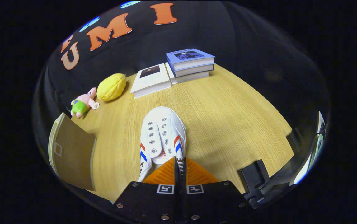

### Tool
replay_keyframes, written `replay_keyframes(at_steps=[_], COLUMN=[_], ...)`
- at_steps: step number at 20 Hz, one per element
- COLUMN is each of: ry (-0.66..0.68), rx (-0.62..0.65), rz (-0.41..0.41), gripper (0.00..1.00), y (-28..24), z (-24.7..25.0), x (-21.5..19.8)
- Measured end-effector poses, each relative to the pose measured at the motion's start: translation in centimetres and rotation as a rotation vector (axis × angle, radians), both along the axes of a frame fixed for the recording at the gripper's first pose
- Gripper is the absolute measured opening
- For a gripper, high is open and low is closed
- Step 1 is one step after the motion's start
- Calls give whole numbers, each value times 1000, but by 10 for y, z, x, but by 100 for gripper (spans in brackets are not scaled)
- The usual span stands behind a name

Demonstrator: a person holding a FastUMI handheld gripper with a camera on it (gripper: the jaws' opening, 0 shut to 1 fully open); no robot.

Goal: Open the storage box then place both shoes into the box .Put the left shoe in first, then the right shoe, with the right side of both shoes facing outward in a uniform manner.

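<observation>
The wooden table [228,112] carries everything here, and the white shoe [162,133] lying near its middle is the handiest landmark. Off to the shoe's left, at the table's edge, a brown flap of board [72,155] stands tilted; it may be part of the storage box, though that cannot be told for sure. Off to the shoe's right, low at the table's near edge, sit dark plastic pieces with a pale panel [309,155] whose purpose is unclear. Beyond the shoe's toe, at the far side, a stack of books [190,63] stands with a single pale book [152,81] just beside it on the left. Further left of those come a yellow plush [111,87] and then a small pink and green toy [83,104], both well apart from the shoe. The gripper [180,169] has its orange fingers [162,175] drawn together on the rim at the shoe's heel end, with a strip of the collar showing pinched between them, so it reads as clamped on the shoe. The shoe's long axis runs straight ahead from the fingers, heel at the pads and toe pointing away toward the books. With the shoe stretching forward like this, turning it so the proper side faces outward would probably call for a wrist rotation on the way to the box.
</observation>
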State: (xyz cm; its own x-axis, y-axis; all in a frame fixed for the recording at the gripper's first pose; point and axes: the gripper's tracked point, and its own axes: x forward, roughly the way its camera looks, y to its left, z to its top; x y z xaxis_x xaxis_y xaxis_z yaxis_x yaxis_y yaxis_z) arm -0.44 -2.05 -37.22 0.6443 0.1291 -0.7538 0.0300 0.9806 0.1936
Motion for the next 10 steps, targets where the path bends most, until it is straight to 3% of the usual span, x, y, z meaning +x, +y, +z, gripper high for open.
replay_keyframes(at_steps=[6,10], ry=[-91,-153], rx=[38,69], rz=[-77,-75], gripper=[0,0], y=[43,92], z=[74,122], x=[-11,-20])
